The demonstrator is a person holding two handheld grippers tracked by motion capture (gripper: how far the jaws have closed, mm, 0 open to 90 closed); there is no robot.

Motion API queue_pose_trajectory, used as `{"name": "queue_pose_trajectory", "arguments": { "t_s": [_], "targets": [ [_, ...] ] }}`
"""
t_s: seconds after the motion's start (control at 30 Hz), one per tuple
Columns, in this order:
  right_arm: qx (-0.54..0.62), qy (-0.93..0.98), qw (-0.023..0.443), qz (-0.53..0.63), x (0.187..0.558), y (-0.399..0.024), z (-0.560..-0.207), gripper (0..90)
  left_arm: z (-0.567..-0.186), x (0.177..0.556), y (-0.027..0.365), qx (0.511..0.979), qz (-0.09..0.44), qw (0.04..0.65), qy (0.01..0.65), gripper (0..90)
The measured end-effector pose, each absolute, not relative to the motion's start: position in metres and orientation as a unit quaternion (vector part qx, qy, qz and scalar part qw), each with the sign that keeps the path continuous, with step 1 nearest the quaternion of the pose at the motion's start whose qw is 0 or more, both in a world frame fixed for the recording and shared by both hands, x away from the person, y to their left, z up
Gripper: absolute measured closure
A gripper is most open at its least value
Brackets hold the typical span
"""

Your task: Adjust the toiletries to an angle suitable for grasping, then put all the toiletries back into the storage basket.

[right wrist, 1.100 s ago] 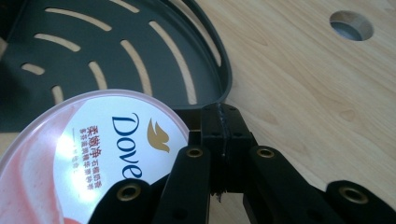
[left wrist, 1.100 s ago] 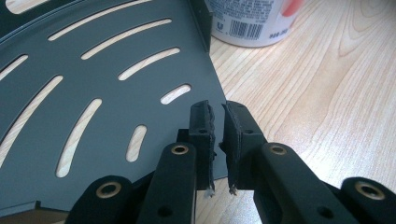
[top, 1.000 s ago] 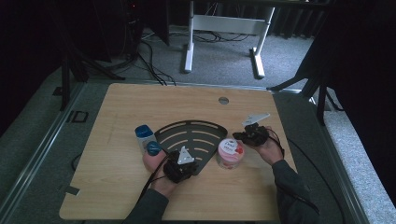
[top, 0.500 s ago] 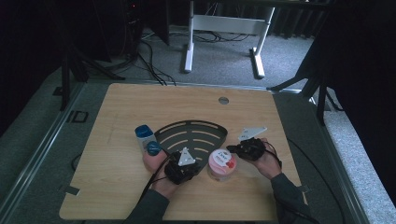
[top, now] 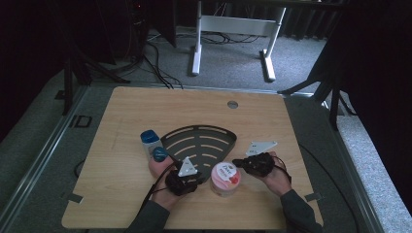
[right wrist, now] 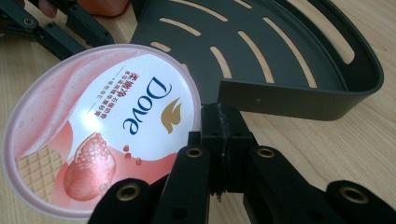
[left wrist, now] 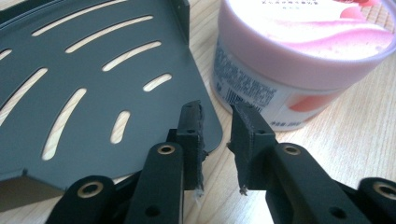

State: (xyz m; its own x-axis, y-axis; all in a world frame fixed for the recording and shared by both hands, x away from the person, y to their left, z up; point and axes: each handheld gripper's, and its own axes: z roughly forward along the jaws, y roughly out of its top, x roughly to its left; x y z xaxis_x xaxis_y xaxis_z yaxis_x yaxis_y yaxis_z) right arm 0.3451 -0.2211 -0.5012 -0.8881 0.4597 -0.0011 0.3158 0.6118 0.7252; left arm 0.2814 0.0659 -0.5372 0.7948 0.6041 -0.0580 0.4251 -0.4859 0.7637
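At the left of the high view a blue and white bottle point(top: 151, 143) lies on the table point(top: 121, 116), its long axis running from upper left to lower right with the blue cap toward you; its label is too small to read. Just right of it sits the black slotted corner shelf point(top: 201, 143), pointed end toward the bottom of the frame.

Your left gripper point(left wrist: 218, 135) sits at that pointed tip. Its jaws have just been opening and now stand a little apart, nothing between the pads; the shelf corner lies beside the left pad.

Next comes the pink tub point(right wrist: 100, 126), lower centre of the high view, just below the shelf's right edge. It stands upright, its lid reading "Dove" with Chinese characters beside a pomegranate picture. The side print in your left gripper view is too fine to read.

Your right gripper point(right wrist: 223, 133) has its jaws pressed together, tips against the tub's rim, holding nothing. Your hand hides part of it from above.
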Motion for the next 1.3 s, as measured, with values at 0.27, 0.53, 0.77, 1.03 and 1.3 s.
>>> {"name": "queue_pose_trajectory", "arguments": {
  "t_s": [0.27, 0.53, 0.77, 1.03, 1.3],
  "targets": [
    [0.237, 0.881, 0.089, 0.401, 0.342, -0.233, -0.505, 80.1, -0.538, 0.281, 0.064, 0.857, 0.097, 0.415, 0.289, 58.7],
    [0.243, 0.88, 0.077, 0.401, 0.333, -0.248, -0.516, 75.4, -0.539, 0.281, 0.06, 0.855, 0.086, 0.429, 0.279, 50.7],
    [0.234, 0.878, 0.057, 0.414, 0.329, -0.258, -0.52, 68.9, -0.539, 0.281, 0.053, 0.857, 0.091, 0.435, 0.26, 44.1],
    [0.215, 0.879, 0.04, 0.423, 0.327, -0.265, -0.524, 60.4, -0.54, 0.281, 0.049, 0.862, 0.077, 0.439, 0.242, 37.3],
    [0.188, 0.883, 0.02, 0.429, 0.324, -0.269, -0.526, 55.4, -0.542, 0.283, 0.043, 0.865, 0.064, 0.445, 0.221, 32.2]
  ]
}}
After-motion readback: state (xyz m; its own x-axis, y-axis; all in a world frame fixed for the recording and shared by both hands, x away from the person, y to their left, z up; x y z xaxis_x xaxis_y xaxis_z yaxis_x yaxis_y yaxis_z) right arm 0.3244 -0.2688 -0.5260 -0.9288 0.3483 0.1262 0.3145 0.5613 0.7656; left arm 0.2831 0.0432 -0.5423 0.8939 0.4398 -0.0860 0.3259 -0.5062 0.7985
